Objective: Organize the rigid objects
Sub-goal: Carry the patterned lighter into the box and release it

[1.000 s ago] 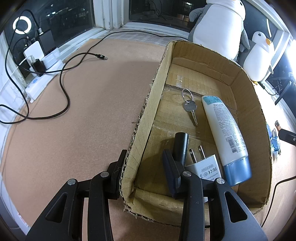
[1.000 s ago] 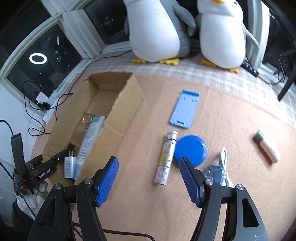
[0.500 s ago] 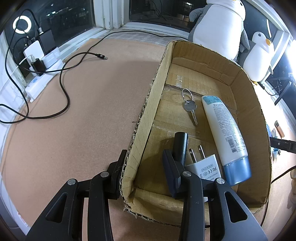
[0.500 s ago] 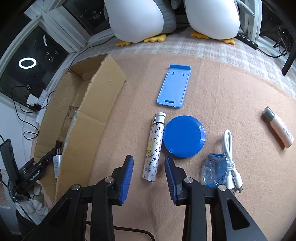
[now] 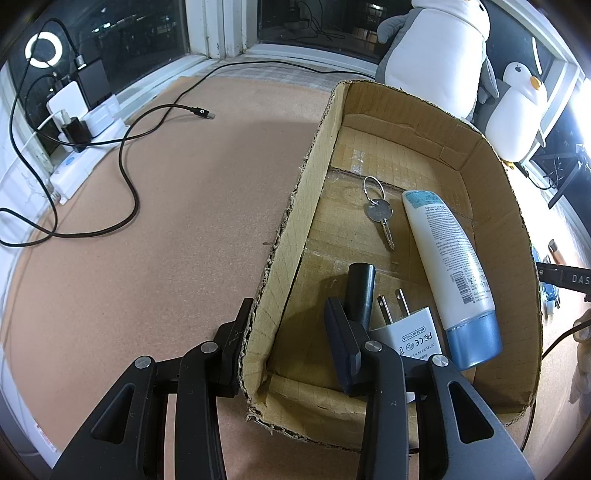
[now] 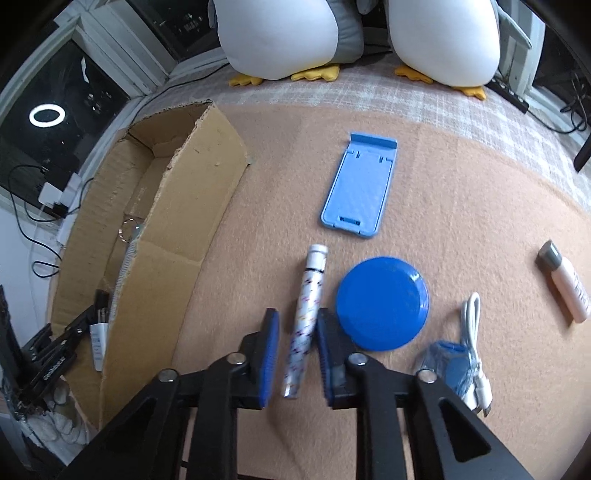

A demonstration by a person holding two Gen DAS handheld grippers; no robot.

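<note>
A cardboard box holds a key, a white tube with a blue cap, a white plug adapter and a black cylinder. My left gripper is open and straddles the box's near-left wall, one finger outside, one inside. My right gripper is open, its blue pads on either side of a white patterned tube lying on the mat, with small gaps. The box also shows in the right wrist view.
On the mat lie a blue disc, a blue phone stand, a white cable on a blue item and a pink bottle. Two plush penguins stand behind. A black cable and power strip lie left.
My right gripper has come down and forward over the patterned tube and its jaws have narrowed around it. The left gripper has not moved.
</note>
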